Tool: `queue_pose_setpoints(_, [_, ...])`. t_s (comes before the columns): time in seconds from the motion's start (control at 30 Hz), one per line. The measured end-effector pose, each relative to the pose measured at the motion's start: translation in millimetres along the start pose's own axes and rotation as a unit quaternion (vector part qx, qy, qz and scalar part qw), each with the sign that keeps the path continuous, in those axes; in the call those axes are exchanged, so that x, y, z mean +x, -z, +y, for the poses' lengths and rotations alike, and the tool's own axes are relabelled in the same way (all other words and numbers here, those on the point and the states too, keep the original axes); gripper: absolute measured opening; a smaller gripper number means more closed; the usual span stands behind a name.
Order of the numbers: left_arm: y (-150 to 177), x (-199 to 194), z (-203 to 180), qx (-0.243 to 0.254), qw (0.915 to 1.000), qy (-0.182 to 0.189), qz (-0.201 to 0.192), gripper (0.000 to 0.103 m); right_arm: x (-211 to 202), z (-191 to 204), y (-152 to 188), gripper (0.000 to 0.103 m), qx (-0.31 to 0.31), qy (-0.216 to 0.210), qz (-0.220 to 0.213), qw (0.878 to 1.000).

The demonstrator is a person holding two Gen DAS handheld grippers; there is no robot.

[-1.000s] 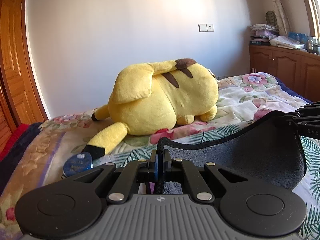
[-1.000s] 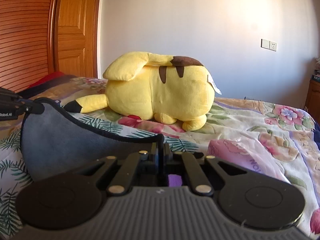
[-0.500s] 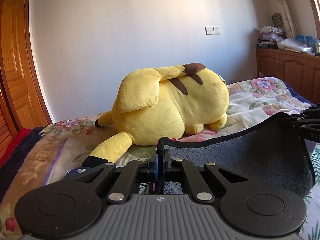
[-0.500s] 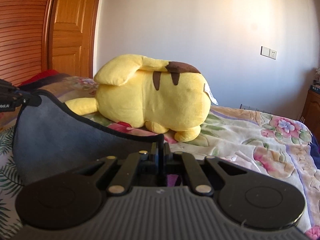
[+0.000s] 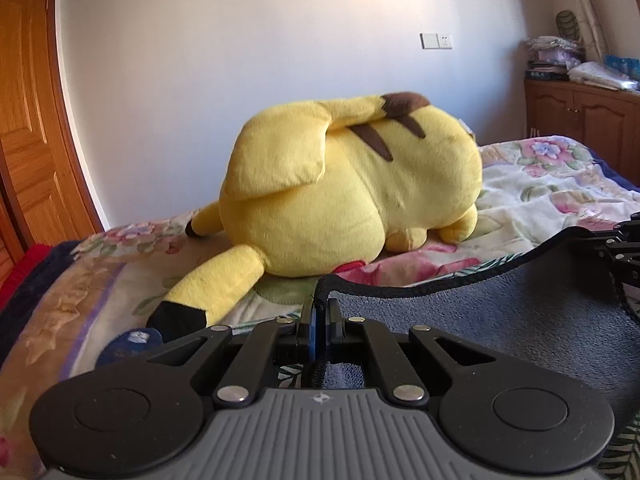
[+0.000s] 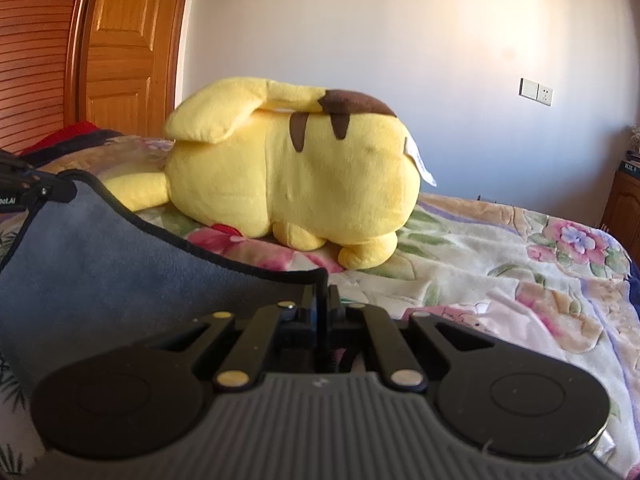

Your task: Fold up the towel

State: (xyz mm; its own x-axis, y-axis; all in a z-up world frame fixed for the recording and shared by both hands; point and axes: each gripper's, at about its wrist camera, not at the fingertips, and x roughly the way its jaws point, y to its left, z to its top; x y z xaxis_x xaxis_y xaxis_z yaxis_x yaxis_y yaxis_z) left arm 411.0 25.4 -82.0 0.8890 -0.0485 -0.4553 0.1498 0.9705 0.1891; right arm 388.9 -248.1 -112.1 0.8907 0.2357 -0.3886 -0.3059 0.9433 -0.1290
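A dark grey-blue towel with a black hem hangs stretched between my two grippers above the bed. My left gripper is shut on one top corner of it. My right gripper is shut on the other top corner, and the towel spreads to its left. The right gripper also shows at the right edge of the left wrist view. The left gripper shows at the left edge of the right wrist view. The towel's lower part is hidden behind the gripper bodies.
A large yellow plush toy lies on the floral bedspread just beyond the towel. A small blue round object lies near the plush's tail. A wooden door stands at the left, a wooden cabinet at the right.
Both grippers have moved forward toward the plush toy with the towel held between them; the plush looks larger and closer. Both grips are unchanged.
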Motion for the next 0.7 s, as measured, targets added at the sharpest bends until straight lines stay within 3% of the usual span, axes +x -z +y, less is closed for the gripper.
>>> queue_pose_setpoints(0.5, [22, 38, -6, 0.007, 0.9990, -0.009, 0.044, 0.005, 29, 2, 21, 0.005, 0.008, -0.002, 0.049, 0.999])
queue_pose_setpoints(0.6, [24, 41, -6, 0.000, 0.9985, -0.008, 0.055, 0.011, 31, 1, 22, 0.005, 0.013, -0.005, 0.055, 0.998])
queue_pose_setpoints(0.7, [25, 39, -7, 0.000, 0.9986, -0.009, 0.053, 0.036, 31, 1, 23, 0.014, 0.017, -0.003, 0.058, 0.998])
